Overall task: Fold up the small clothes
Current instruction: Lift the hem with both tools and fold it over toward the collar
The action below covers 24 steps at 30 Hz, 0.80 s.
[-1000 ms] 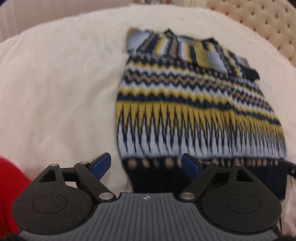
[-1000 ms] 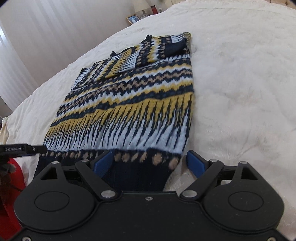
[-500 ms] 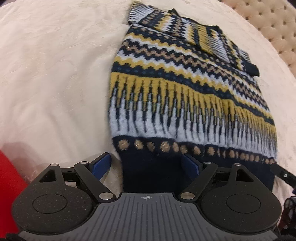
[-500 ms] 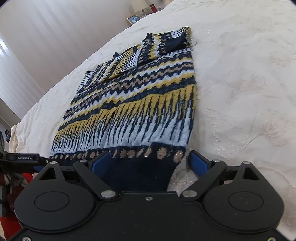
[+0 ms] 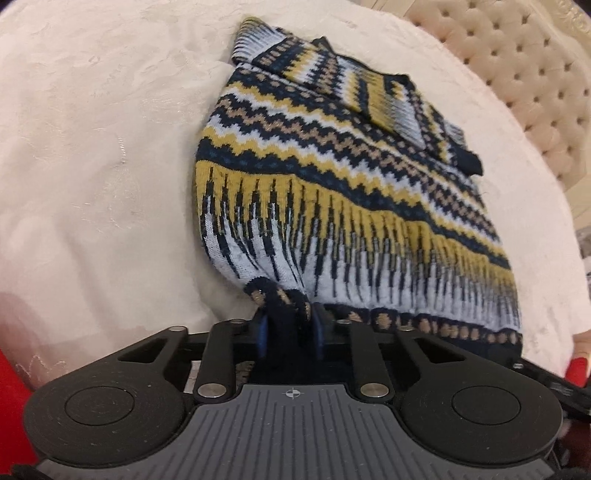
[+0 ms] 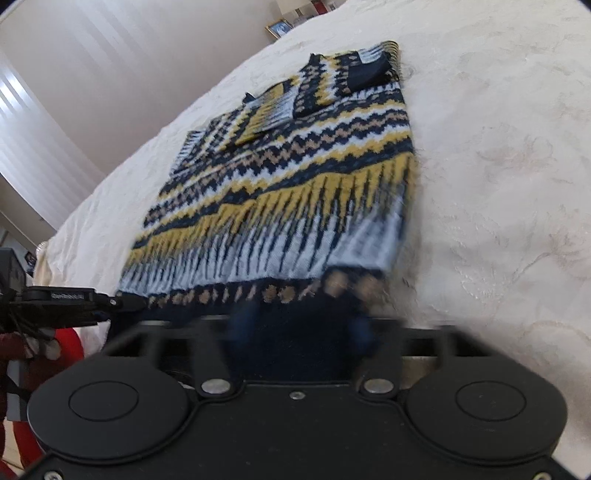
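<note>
A knit sweater [image 5: 332, 192] with navy, yellow, tan and pale blue bands lies on the cream bedspread, sleeves folded across its far end. My left gripper [image 5: 290, 328] is shut on the navy hem at the sweater's near left corner, bunching it. In the right wrist view the sweater [image 6: 295, 184] runs away from me. My right gripper [image 6: 299, 325] is blurred, its blue pads closing on the navy hem at the near right corner. The left gripper's black finger [image 6: 74, 297] shows at the left edge there.
The cream bedspread [image 5: 92, 166] spreads wide on both sides of the sweater. A tufted beige headboard [image 5: 517, 66] stands at the back right. Red clothing [image 5: 11, 398] shows at the lower left. White curtains [image 6: 55, 92] and a picture frame [image 6: 279, 27] lie beyond the bed.
Both grippers moved forward onto the sweater's hem and their jaws closed from wide open. The left one now pinches and bunches the hem corner; the right one is still moving.
</note>
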Each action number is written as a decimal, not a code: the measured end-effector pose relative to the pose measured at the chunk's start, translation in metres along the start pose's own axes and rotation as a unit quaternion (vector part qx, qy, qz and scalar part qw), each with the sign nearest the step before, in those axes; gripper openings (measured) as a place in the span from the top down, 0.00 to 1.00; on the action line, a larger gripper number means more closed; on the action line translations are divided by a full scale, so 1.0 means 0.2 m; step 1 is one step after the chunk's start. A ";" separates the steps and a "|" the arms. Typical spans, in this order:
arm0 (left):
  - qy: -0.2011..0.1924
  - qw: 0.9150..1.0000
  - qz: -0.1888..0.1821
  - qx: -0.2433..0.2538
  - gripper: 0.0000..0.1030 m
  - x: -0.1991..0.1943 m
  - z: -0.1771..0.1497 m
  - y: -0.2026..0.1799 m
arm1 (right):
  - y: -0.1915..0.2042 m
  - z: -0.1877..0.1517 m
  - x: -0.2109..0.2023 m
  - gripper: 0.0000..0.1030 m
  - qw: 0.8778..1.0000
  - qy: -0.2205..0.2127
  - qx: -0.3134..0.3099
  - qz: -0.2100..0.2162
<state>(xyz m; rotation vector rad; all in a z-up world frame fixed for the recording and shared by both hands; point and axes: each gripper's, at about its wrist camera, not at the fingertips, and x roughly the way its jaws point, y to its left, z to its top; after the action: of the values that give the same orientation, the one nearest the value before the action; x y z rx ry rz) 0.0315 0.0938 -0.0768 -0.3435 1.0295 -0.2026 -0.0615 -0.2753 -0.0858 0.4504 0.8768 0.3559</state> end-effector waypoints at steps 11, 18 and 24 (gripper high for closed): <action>-0.069 0.997 -0.016 0.043 0.86 -0.18 0.00 0.01 | 0.01 0.05 -0.10 0.87 0.998 -0.055 0.010 0.029; -0.058 0.997 0.016 0.043 0.87 -0.18 0.01 0.06 | -0.03 0.05 -0.09 0.87 0.998 -0.042 0.032 0.023; 0.027 0.998 0.030 0.045 0.86 -0.06 0.04 0.08 | -0.03 0.03 -0.05 0.85 0.999 -0.019 0.026 0.015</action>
<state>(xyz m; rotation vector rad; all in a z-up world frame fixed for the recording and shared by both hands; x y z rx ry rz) 0.0323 0.1142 -0.0691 -0.2258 1.0785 -0.2046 -0.0621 -0.2875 -0.0790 0.5183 0.8442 0.3514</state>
